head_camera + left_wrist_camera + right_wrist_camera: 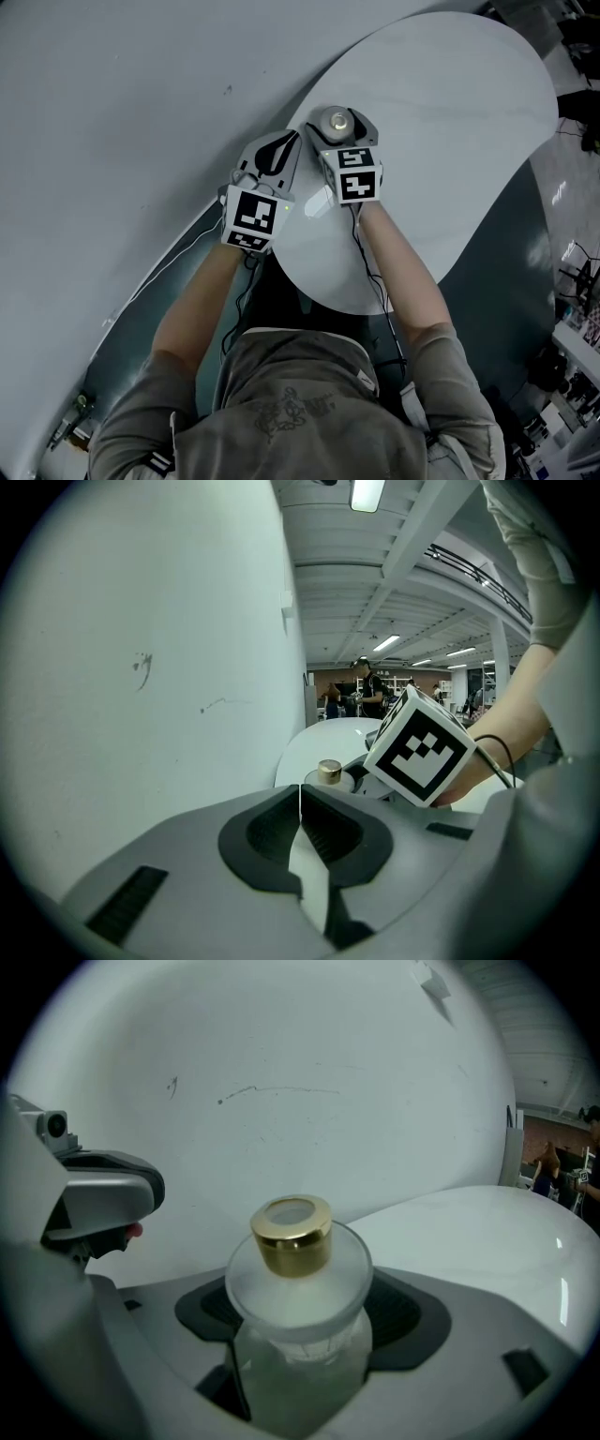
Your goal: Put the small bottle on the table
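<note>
Small bottle gripped at a white oval table
Right claw pinches the bottle; left claw is pressed together beside a scuffed pale wall, under ceiling strip lights.

— Where is the small bottle found?
— It is held upright between the jaws of the right gripper, at the left edge of the table.
— And the left gripper?
— It is placed just left of the right one, jaws closed on nothing, with the wall on its left.
</note>
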`<state>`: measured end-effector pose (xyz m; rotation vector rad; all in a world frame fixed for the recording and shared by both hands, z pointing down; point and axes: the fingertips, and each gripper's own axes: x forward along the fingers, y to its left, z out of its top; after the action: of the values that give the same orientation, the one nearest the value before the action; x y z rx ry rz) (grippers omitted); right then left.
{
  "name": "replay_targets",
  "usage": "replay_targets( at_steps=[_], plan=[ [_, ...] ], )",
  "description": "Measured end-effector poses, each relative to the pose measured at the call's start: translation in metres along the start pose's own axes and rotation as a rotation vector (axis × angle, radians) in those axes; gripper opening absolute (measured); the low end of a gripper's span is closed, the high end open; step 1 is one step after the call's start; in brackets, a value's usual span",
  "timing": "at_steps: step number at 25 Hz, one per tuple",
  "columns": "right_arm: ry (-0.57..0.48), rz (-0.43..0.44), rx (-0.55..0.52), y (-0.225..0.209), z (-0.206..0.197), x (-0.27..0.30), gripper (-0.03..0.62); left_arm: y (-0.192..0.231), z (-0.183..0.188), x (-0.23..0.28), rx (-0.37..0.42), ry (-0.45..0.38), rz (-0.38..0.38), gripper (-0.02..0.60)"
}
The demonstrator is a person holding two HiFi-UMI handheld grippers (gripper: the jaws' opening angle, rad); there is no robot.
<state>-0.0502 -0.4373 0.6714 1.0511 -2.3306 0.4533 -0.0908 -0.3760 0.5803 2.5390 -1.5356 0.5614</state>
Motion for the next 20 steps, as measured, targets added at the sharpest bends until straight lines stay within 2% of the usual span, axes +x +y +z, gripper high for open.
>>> replay_targets(
  at_steps=[6,10,20],
  plan=[
    [0.019,-0.002,0.004,-0.001,0.004,-0.026,0.341,0.003,0.019,-0.007,0.005,-0.008,0.01,0.02],
    [-0.037,-0.053,-0.037,-0.009,0.023,-0.061,0.339,0.001,0.04,-0.014,0.011,-0.031,0.015,0.02],
    [-0.195,-0.115,-0.024,-0.037,0.087,-0.16,0.337,-0.012,0.099,-0.039,0.036,-0.092,0.014,0.02]
  ],
)
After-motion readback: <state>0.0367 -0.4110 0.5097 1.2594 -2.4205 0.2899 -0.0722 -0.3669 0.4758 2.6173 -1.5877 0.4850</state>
